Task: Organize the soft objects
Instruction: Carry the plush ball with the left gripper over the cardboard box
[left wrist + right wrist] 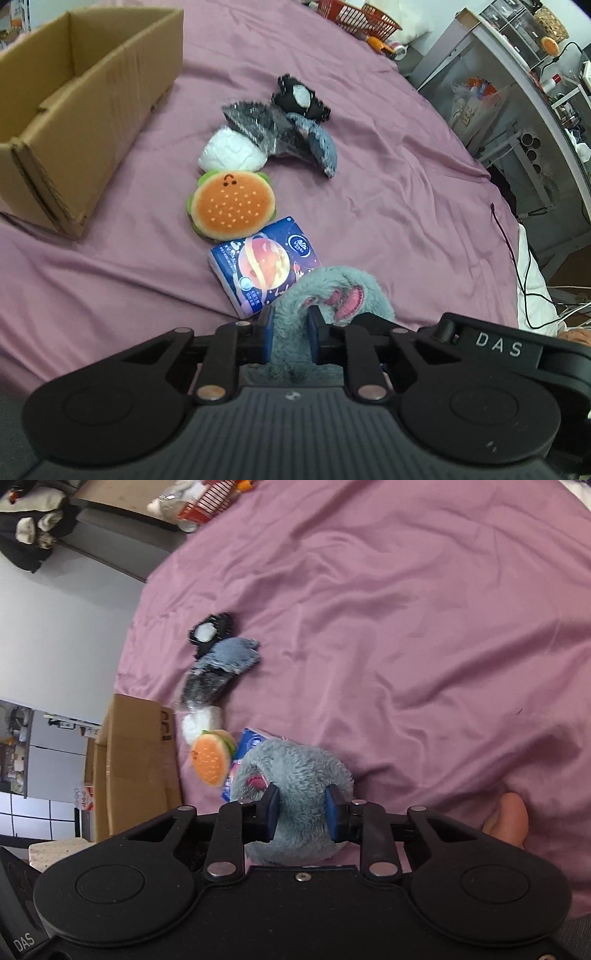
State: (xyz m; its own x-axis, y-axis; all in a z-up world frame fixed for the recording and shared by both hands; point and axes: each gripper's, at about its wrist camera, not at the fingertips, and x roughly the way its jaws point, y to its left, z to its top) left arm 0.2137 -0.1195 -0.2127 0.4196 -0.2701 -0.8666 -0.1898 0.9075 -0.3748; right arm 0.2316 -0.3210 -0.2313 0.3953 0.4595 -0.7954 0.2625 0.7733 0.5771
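Jaws of both the left gripper [290, 328] and right gripper [301, 814] clamped on the grey plush toy [332, 291] at lower centre, apparently mid-pickup; next, carrying to the cardboard box [74, 110] upper left.

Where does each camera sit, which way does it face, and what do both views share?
Left wrist: rides the left tool, looking along its fingers across the purple bedsheet toward the open brown cardboard box; its own black body shows.
Right wrist: rides the right tool, looking across the sheet from another side, box on the left; a fleshy body part shows, which part I cannot tell.
Shared: the fluffy grey-blue plush toy that both tools grip, the orange burger plush, the blue tissue pack.
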